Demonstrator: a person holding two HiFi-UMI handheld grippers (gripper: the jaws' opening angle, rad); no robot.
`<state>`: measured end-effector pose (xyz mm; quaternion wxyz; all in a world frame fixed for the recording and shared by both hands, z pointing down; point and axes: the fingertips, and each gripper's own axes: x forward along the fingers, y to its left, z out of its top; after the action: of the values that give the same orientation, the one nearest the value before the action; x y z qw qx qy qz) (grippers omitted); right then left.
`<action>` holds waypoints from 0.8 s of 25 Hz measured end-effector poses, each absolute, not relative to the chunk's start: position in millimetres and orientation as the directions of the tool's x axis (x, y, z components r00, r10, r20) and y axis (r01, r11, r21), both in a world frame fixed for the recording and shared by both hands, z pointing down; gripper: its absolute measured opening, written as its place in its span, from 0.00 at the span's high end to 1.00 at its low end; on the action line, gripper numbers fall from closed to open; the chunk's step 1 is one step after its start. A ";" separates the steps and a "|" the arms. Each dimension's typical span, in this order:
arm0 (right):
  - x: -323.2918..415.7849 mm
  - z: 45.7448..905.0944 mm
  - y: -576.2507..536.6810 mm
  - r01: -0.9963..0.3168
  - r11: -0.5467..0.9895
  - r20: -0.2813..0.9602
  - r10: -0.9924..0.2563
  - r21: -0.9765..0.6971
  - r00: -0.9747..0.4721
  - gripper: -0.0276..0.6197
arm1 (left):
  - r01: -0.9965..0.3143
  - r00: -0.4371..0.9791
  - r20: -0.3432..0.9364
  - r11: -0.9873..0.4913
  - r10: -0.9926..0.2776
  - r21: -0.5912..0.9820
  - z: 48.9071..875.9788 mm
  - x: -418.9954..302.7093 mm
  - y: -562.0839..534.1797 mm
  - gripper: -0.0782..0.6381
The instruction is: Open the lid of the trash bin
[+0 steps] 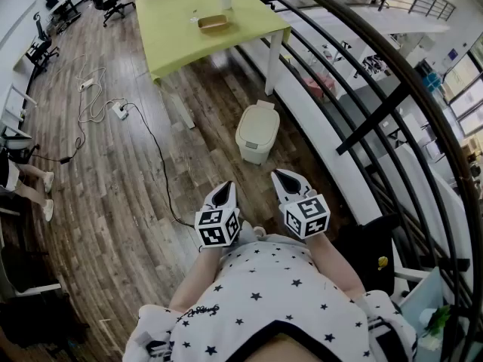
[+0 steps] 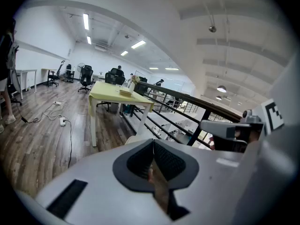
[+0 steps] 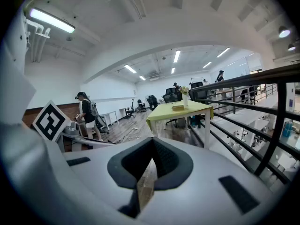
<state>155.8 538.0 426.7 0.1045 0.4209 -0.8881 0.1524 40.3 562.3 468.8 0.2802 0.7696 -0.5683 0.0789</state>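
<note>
Holding both grippers low before me over wood floor [image 1: 113, 194]. Far left: white cable [image 1: 92, 105] looped on floor. My left gripper [image 1: 223, 193]: jaws pressed together, nothing between. Cream trash bin [image 1: 256, 133], lid down, stands ahead between grippers and green table [image 1: 204, 36], touching neither. My right gripper [image 1: 285, 181]: jaws together, empty. Black railing [image 1: 392, 104] curves along right.

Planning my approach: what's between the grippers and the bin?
Head view: only bare floor between the bin and the left gripper and right gripper. A cable runs off to the left, outside that stretch.
</note>
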 end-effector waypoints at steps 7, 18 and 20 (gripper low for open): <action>157.1 422.6 530.0 -0.781 0.594 0.306 -0.719 -0.193 -0.623 0.97 | -0.922 0.336 0.456 -0.190 -0.824 0.337 467.2 40.6 558.1 0.87; 155.4 427.2 530.0 -0.776 0.597 0.295 -0.718 -0.203 -0.630 0.97 | -0.928 0.319 0.458 -0.175 -0.830 0.328 464.8 41.6 560.7 0.87; 156.5 426.5 530.3 -0.783 0.583 0.291 -0.727 -0.217 -0.622 0.97 | -0.929 0.318 0.460 -0.175 -0.829 0.327 463.5 41.1 562.3 0.87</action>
<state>156.5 530.3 426.5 0.0857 0.4264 -0.8854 0.1638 41.1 562.3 463.5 0.2816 0.7613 -0.5772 0.0886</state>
